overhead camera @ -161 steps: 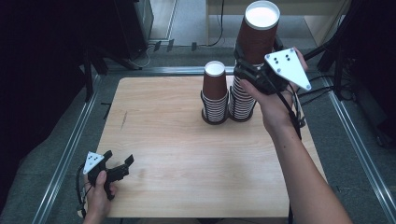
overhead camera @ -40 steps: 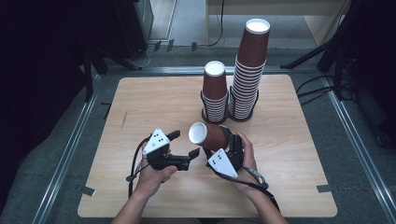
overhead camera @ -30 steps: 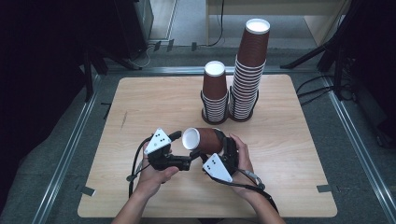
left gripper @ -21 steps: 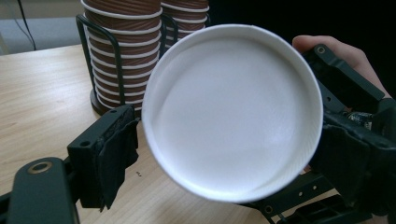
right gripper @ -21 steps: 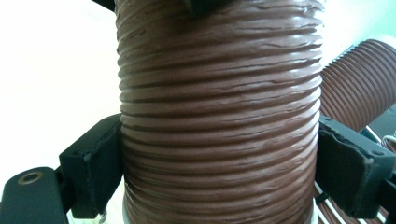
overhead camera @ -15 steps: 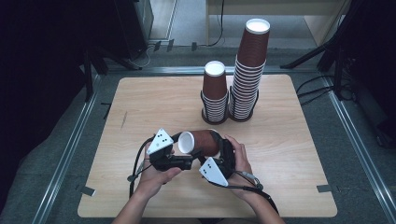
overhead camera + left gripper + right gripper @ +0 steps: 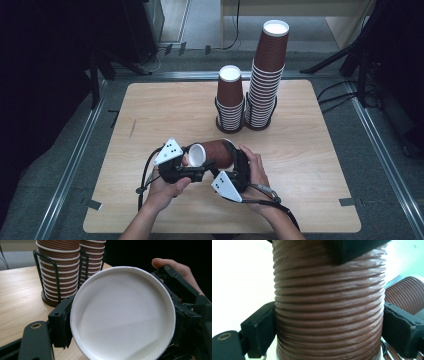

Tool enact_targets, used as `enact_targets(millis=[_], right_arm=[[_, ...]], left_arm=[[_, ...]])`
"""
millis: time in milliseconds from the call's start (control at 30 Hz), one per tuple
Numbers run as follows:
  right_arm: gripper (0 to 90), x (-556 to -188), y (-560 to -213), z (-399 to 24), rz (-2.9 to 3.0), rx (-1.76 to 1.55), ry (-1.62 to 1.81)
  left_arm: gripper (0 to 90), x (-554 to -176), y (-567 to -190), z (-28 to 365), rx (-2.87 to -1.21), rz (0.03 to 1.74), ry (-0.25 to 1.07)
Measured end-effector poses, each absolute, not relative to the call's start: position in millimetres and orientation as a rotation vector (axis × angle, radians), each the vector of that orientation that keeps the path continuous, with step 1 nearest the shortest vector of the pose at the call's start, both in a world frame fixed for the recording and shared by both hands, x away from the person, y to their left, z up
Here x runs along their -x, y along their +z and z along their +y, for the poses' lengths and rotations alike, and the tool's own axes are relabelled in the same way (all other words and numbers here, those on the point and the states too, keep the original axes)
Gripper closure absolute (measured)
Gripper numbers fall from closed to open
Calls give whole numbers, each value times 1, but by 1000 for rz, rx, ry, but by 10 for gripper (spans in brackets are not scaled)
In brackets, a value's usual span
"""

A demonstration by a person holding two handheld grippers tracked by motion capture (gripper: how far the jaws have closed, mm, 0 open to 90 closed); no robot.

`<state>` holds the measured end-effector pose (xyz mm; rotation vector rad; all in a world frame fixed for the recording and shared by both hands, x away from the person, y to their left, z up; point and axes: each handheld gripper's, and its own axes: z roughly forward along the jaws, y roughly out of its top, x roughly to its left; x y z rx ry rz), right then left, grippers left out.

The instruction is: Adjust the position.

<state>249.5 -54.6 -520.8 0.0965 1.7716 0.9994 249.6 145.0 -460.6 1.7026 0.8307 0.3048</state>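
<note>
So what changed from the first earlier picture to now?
The right gripper brought a brown cup from the tall stack down to the table's near side. The left gripper came in, and its fingers have just been closing on the cup's end. The short stack stayed put.

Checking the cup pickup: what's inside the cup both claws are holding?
Nothing visible: the left gripper view looks at the white closed end of the cup. Its open mouth faces away, and the ribbed brown wall covers the interior, so nested cups can't be ruled out.

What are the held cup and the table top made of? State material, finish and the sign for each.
Held cup: apparently paper, with a brown ribbed, faintly glossy sleeve and a plain white matte base with a rolled edge. Table top: looks like pale wood or wood laminate with a smooth satin finish, going by its faint grain lines.
</note>
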Motion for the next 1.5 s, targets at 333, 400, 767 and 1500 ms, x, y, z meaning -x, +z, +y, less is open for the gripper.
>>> enact_targets(millis=[333, 400, 767, 1500], right_arm=[[51, -249, -514, -61, 1766, -100, 1058], [51, -248, -514, -61, 1771, -100, 1064], [12, -255, -514, -71, 1778, -167, 1052], [0, -245, -518, -81, 1873, -621, 1400]], left_arm=[[221, -250, -458, 156, -1648, 812, 281], [223, -250, -458, 158, -1649, 807, 291], [226, -249, -453, 168, -1597, 808, 285], [226, -257, -463, 180, -1608, 900, 383]])
